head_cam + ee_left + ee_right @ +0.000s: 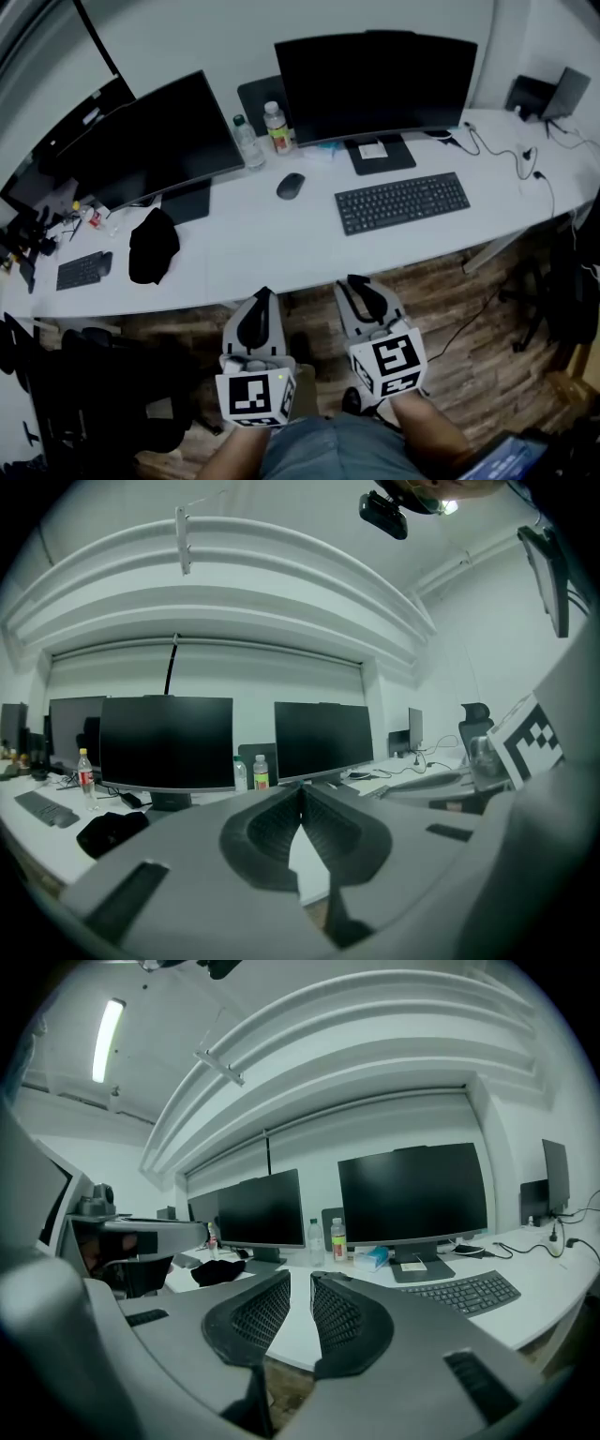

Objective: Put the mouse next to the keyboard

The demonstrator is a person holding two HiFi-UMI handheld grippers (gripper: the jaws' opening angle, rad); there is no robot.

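Note:
A dark mouse lies on the white desk, a short way left of the black keyboard, which also shows in the right gripper view. Both grippers hang in front of the desk's near edge, over the wooden floor, and neither touches anything. My left gripper is shut, its jaw tips meeting with nothing between them. My right gripper stands open by a narrow gap and is empty.
Two large monitors stand at the back, with two bottles between them. A black cloth item and a small keyboard lie at the left. Cables trail at the right end. A dark chair stands lower left.

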